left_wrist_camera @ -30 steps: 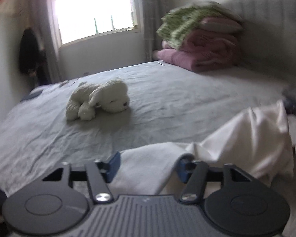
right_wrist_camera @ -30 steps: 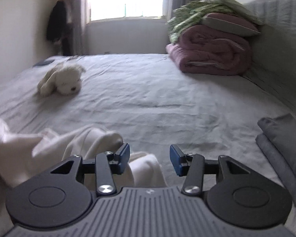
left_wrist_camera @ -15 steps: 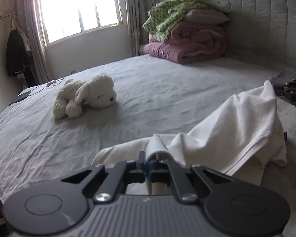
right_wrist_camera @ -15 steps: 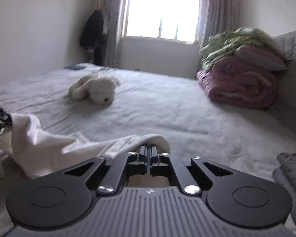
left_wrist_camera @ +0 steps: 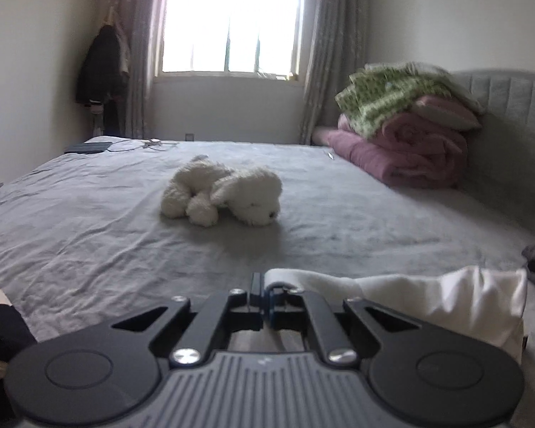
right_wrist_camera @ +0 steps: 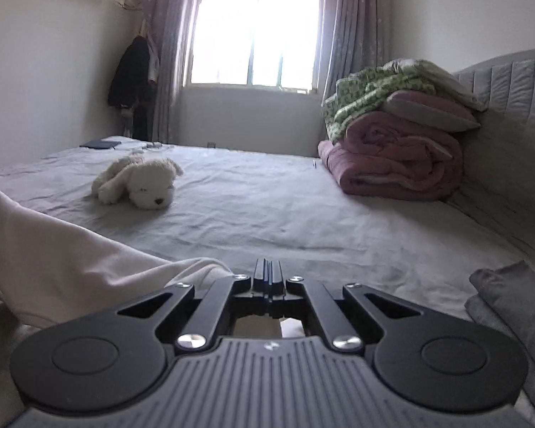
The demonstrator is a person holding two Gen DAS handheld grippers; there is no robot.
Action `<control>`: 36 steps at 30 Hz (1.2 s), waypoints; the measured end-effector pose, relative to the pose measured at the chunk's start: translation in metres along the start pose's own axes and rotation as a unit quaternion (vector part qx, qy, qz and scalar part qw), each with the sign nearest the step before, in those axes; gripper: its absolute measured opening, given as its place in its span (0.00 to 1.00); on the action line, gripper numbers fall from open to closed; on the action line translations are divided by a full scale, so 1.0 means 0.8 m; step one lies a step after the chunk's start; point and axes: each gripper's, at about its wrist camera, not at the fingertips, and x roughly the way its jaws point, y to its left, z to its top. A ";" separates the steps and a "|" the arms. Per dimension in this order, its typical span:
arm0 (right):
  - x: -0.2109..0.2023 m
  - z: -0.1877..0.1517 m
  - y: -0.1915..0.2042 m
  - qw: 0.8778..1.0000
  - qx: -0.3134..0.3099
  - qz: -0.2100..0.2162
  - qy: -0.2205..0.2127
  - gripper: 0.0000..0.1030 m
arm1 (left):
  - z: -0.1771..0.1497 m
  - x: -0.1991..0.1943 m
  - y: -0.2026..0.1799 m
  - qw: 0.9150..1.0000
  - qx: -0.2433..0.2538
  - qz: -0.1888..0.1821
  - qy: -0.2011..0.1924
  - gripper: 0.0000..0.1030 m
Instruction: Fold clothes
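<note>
A white garment (left_wrist_camera: 446, 299) hangs stretched above the grey bed (left_wrist_camera: 89, 235). My left gripper (left_wrist_camera: 262, 285) is shut on one edge of it; the cloth runs off to the right from its jaws. In the right wrist view the same white garment (right_wrist_camera: 53, 256) stretches away to the left. My right gripper (right_wrist_camera: 267, 274) is shut on its other edge, with cloth bunched just left of the jaws and a scrap showing below them.
A white plush dog (left_wrist_camera: 224, 196) lies mid-bed. Folded pink and green bedding (right_wrist_camera: 396, 135) is stacked against the grey headboard (right_wrist_camera: 510, 107). Folded grey cloth (right_wrist_camera: 510, 306) sits at the near right. A dark coat (right_wrist_camera: 132, 71) hangs beside the window.
Both grippers went from open to shut on the white garment. The left one then swung left and rose, pulling the cloth taut between the two.
</note>
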 end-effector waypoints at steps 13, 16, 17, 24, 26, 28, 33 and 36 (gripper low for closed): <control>-0.009 -0.009 -0.018 0.996 -0.020 0.061 0.056 0.14 | 0.006 0.000 0.026 0.999 -0.022 0.046 -0.019 0.02; 0.001 -0.027 0.009 0.990 -0.078 0.072 0.088 0.33 | 0.006 0.000 0.028 0.998 -0.023 0.048 -0.020 0.02; 0.002 -0.028 0.016 0.989 -0.089 0.082 0.089 0.48 | 0.006 0.000 0.029 0.998 -0.023 0.049 -0.021 0.02; 0.019 -0.033 0.039 0.986 -0.122 0.083 0.083 0.70 | 0.006 0.005 0.038 0.998 -0.029 0.054 -0.023 0.02; 0.032 -0.036 0.043 0.985 -0.133 0.063 0.089 0.67 | 0.006 0.002 0.039 0.998 -0.029 0.053 -0.029 0.02; 0.041 -0.033 0.039 0.986 -0.111 0.077 0.093 0.41 | 0.008 -0.002 0.043 0.997 -0.035 0.056 -0.035 0.02; 0.007 -0.012 0.043 0.991 -0.103 0.076 0.030 0.05 | 0.016 -0.012 0.062 0.992 -0.072 0.085 -0.054 0.02; -0.020 0.006 0.032 0.995 -0.093 0.045 -0.013 0.05 | 0.020 -0.025 0.070 0.989 -0.089 0.095 -0.074 0.02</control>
